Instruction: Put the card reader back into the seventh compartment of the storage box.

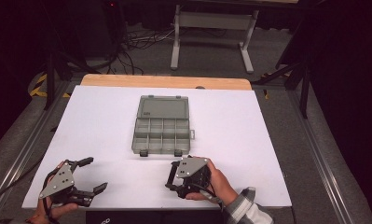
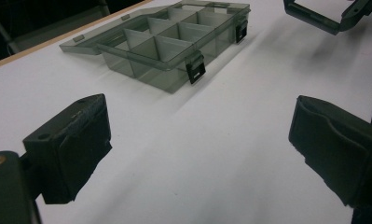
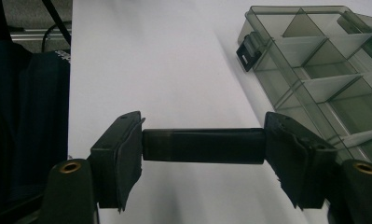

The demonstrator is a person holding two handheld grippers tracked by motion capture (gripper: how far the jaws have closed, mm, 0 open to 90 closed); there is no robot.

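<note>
high view: open compartment box (image 1: 162, 128) at table (image 1: 95, 116) centre, lid back at 12 o'clock; left gripper (image 1: 91, 174) at 7 o'clock, jaws apart, empty; right gripper (image 1: 171, 176) at 6 o'clock | left gripper view: box (image 2: 169, 39) at 12 o'clock, nothing between jaws | right gripper view: jaws clamp dark flat bar (image 3: 203, 146) endwise; box (image 3: 323, 70) at 2 o'clock
</note>
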